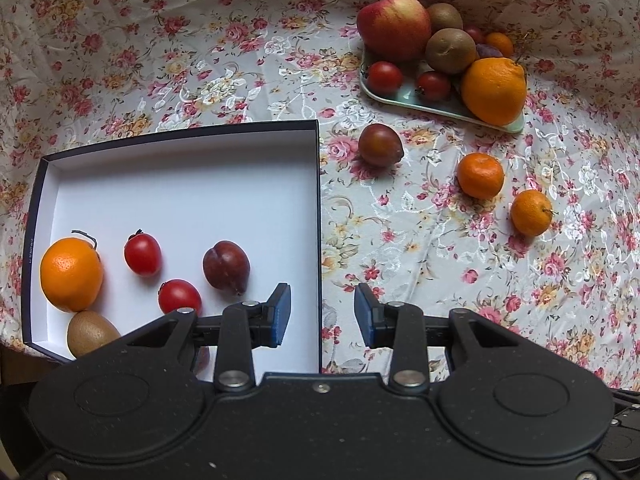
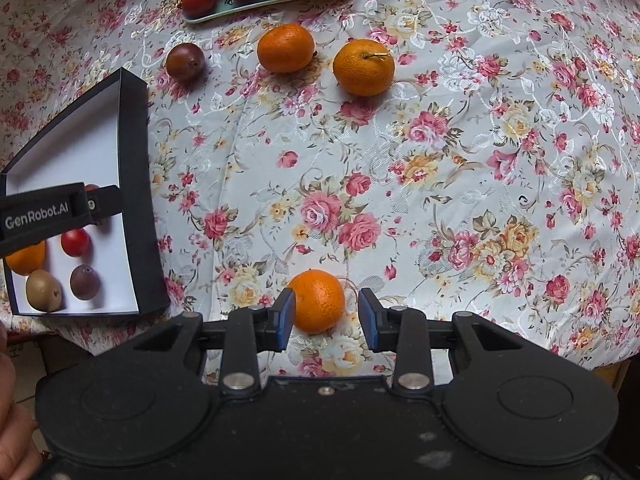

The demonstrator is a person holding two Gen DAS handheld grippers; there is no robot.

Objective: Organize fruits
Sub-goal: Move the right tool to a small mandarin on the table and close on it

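A dark box with a white inside (image 1: pixel 180 184) holds an orange (image 1: pixel 71 274), two tomatoes (image 1: pixel 142 254), a plum (image 1: pixel 226 266) and a kiwi (image 1: pixel 92 334). My left gripper (image 1: pixel 323 292) hangs open and empty over the box's right wall. On the cloth lie a loose plum (image 1: pixel 380 145) and two mandarins (image 1: pixel 480 176). In the right wrist view a third mandarin (image 2: pixel 318 300) sits on the cloth between the fingers of my open right gripper (image 2: pixel 326 296). It lies against the left pad, with a gap to the right pad. The left gripper's body (image 2: pixel 60 212) shows over the box (image 2: pixel 136 200).
A pale green tray (image 1: pixel 400 98) at the back right carries an apple (image 1: pixel 394 26), kiwis, tomatoes and a big orange (image 1: pixel 494 90). The flowered tablecloth (image 2: pixel 440 160) covers the table. The table's near edge runs just below both grippers. A hand (image 2: pixel 12 420) shows at the lower left.
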